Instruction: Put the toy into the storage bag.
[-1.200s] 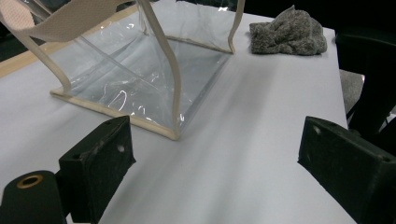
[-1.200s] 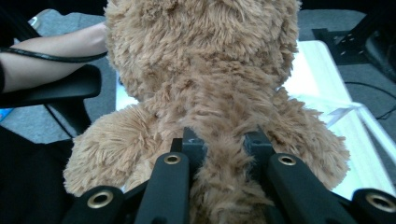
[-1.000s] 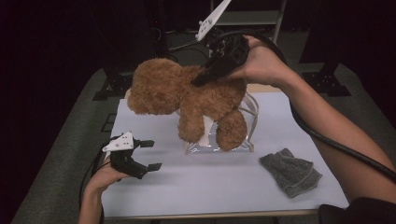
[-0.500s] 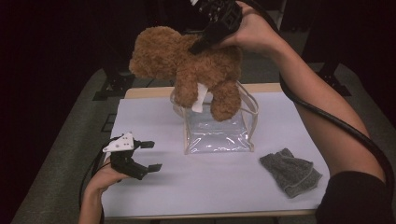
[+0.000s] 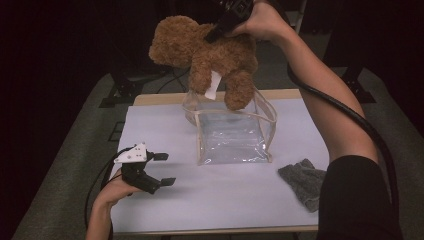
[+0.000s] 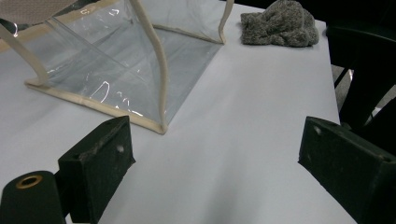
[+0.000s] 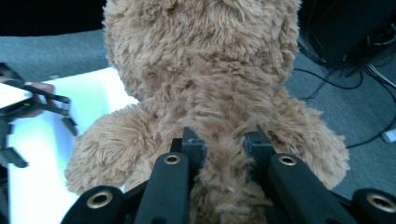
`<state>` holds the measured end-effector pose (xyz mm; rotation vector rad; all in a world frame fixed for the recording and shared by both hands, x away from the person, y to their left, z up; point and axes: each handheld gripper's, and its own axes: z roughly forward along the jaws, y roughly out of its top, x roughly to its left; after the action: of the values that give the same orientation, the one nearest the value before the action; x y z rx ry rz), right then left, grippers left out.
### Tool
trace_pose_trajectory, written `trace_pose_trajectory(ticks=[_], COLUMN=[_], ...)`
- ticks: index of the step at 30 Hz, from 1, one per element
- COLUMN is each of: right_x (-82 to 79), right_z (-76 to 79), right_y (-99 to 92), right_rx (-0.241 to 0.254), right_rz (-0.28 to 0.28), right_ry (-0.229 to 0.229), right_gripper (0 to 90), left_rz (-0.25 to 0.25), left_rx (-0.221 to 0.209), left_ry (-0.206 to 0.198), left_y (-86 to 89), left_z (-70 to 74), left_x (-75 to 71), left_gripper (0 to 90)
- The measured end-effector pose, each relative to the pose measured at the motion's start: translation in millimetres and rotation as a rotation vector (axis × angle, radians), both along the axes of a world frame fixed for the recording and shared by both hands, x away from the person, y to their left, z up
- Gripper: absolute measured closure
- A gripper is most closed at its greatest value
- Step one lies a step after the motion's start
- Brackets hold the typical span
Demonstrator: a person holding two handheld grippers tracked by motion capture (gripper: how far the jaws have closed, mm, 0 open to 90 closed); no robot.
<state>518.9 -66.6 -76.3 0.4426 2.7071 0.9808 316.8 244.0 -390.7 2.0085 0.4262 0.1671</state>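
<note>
Right gripper pinching a fold of the brown plush teddy bear, held aloft at the far edge, feet over the mouth of the clear plastic pouch with cream trim. Left gripper spread wide, empty, near left. Best lowered feet-first, centred; worth bracing the pouch rim. Grey knitted cloth near right.

Black tongs pinch the brown teddy bear's plush back.
</note>
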Motion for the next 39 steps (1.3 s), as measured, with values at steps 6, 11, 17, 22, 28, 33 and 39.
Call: trace_pose_trajectory(ticks=[6,11,17,22,28,33,39], right_x=[21.7,29.8,12.1,-9.7,-33.5,-42.8,-33.7], right_z=[-10.1,-30.4,-44.5,-44.4,-39.0,-47.4,-73.1], right_y=[0.3,4.6,13.7,19.1,20.5,17.7,6.4], right_rx=[-0.013,-0.029,-0.027,-0.033,-0.019,-0.004,0.004], right_rz=[-0.026,-0.033,0.018,0.038,0.058,0.068,0.044], right_ry=[-0.004,0.001,0.005,0.001,-0.002,0.018,0.057], right_gripper=[75.2,75.1,75.1,75.1,75.1,75.0,75.0], left_rz=[-0.01,-0.013,-0.005,0.002,0.007,0.013,0.015], left_rx=[-0.005,-0.009,-0.015,-0.015,-0.026,-0.025,-0.027], left_ry=[-0.006,-0.005,-0.001,-0.001,0.0,-0.001,0.001], left_y=[1.9,1.9,4.6,5.7,8.4,10.9,11.3], left_z=[0.8,0.8,0.6,0.9,1.7,2.4,2.1], left_x=[0.3,-0.3,-0.4,-1.7,-3.9,-5.7,-5.5], left_gripper=[9.0,9.0,9.0,9.0,9.0,9.0,9.0])
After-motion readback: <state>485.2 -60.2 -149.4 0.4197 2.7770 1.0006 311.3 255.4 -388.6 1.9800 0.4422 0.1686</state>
